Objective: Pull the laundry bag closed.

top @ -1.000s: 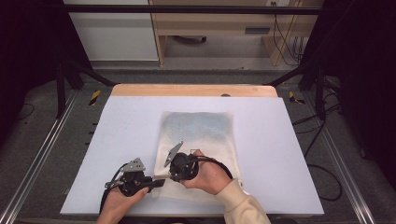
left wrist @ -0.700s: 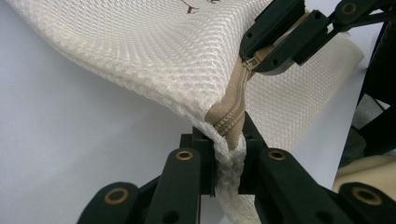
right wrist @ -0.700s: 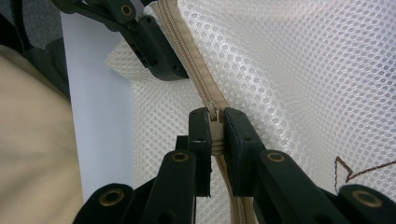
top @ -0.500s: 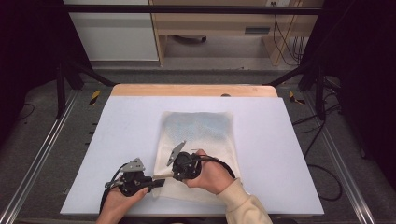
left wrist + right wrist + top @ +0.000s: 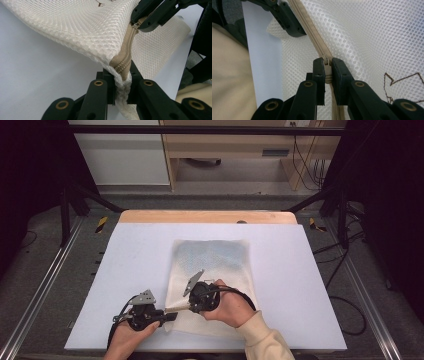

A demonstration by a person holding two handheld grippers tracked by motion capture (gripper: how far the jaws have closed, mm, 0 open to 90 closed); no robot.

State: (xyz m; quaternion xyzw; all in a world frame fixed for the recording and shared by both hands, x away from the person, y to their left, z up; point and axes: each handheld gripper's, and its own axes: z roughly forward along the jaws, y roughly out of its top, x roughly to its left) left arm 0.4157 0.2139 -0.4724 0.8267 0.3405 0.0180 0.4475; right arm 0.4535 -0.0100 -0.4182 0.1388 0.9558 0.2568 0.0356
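Left hand-held gripper point(image 5: 122, 83) clamps the mesh bag point(image 5: 212, 270) corner; right hand-held gripper point(image 5: 327, 72), pinching the zipper pull point(image 5: 327, 65), sits at its three o'clock along the zipper point(image 5: 127, 50).

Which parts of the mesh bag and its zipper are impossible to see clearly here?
- Zipper pull: right gripper view, covered by the jaws.
- Brown print: same view, cut off by the edge.
- Mesh bag contents: high view, too small.
- Bag's corner: left gripper view, pinched between jaws.

Lab-like recording bay: padded table point(image 5: 300, 270), black frame posts point(image 5: 65, 205), trailing cables point(image 5: 305, 160).
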